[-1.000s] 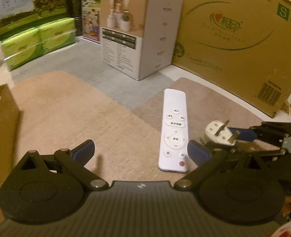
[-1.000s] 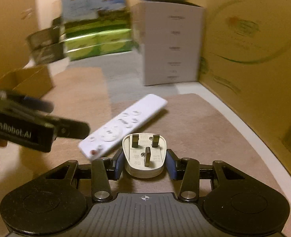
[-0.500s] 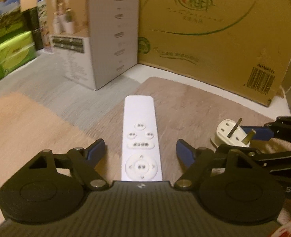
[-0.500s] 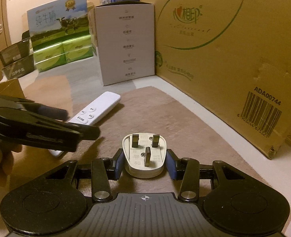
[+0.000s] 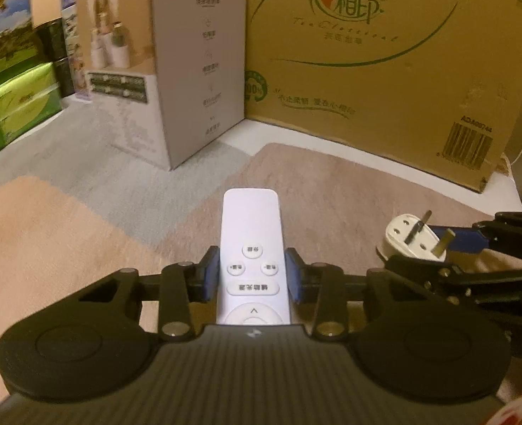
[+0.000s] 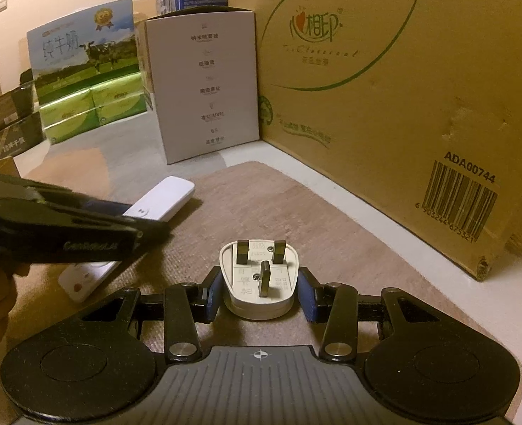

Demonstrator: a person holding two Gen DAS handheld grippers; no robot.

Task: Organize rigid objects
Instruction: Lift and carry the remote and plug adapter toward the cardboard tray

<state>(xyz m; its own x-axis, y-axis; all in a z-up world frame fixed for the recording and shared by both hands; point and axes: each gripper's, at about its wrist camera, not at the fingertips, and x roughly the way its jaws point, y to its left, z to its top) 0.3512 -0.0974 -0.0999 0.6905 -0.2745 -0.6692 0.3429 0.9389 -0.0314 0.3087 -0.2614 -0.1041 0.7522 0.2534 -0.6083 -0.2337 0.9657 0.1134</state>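
My left hand-held gripper (image 5: 253, 278), tilted down, has just closed onto the remote (image 5: 251, 255); my right hand-held gripper (image 6: 259, 292) grips the plug (image 6: 259, 276).

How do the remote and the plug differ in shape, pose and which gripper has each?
The remote is long, flat and lies button-side up; the plug is short and stubby, prongs up. The left gripper, whose jaws have just closed, pinches the remote's sides; the right gripper grips the plug. Both are white and over the rug.

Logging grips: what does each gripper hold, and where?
Left gripper has just closed on the remote's long sides, mid-length. Right gripper clamps the plug's body sides.
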